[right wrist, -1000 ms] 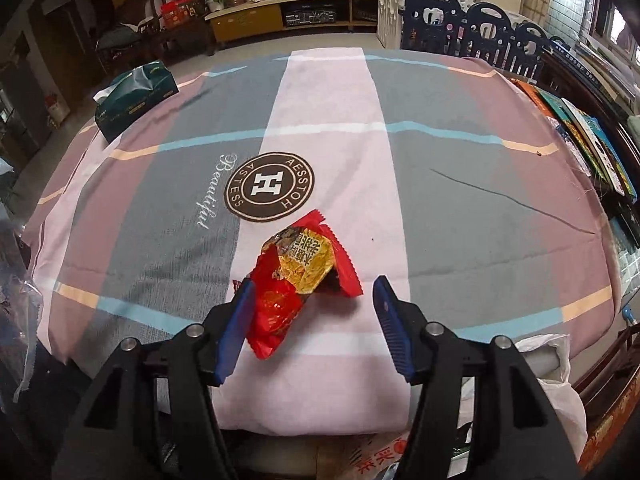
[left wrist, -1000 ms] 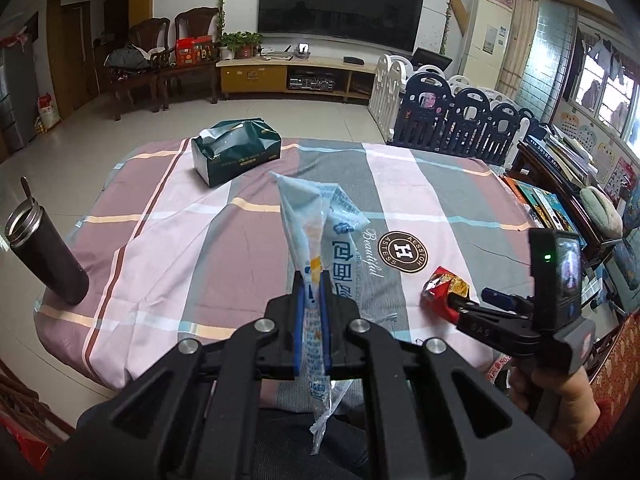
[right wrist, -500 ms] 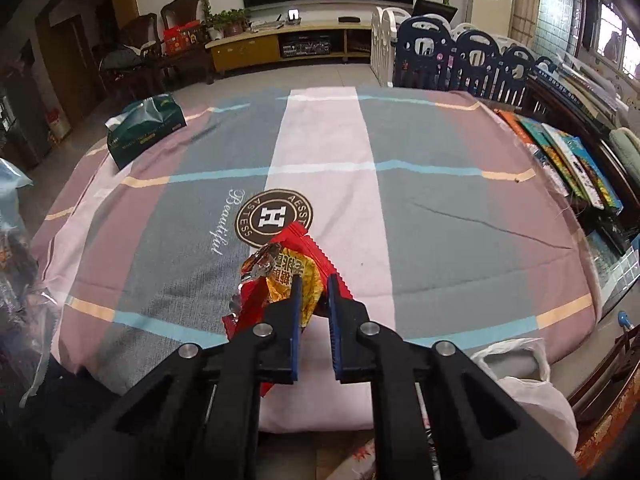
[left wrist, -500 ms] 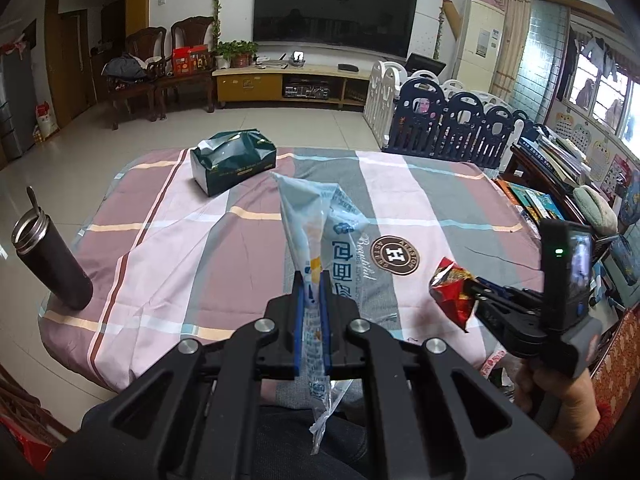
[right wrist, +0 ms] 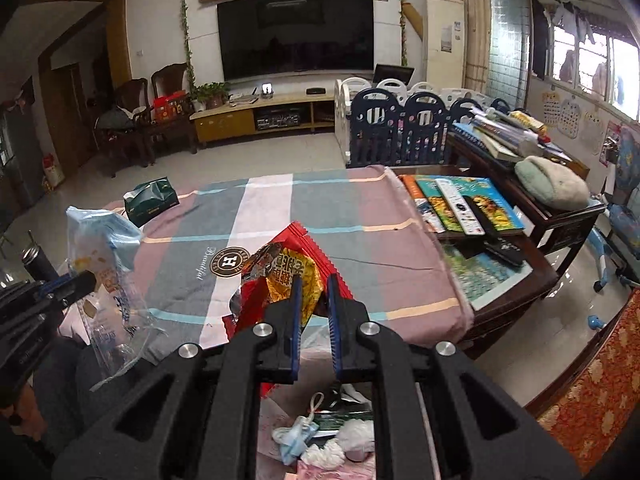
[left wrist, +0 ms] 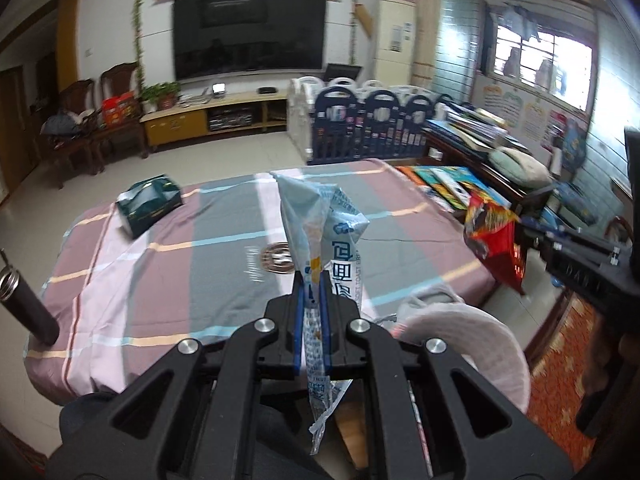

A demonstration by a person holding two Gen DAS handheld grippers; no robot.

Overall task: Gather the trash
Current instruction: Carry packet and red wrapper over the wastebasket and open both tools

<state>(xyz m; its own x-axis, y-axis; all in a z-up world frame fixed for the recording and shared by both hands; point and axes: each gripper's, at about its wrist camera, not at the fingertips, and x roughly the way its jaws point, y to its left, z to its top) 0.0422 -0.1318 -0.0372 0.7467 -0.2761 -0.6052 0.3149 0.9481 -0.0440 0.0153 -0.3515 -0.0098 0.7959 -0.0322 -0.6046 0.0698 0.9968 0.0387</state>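
Striped tablecloth: now clear of wrappers; a second ago the red snack wrapper lay on it between spread jaws. Right gripper has since clamped onto it and lifted it above the bin bag by the table edge. Left gripper stays clamped on the pale blue bread bag, also raised. Judgement: both pieces ready to drop.

Right tongs clamped on red-yellow snack wrapper, above checked desk. Left tongs at left edge grip pale-blue plastic bag. Trash bin below.
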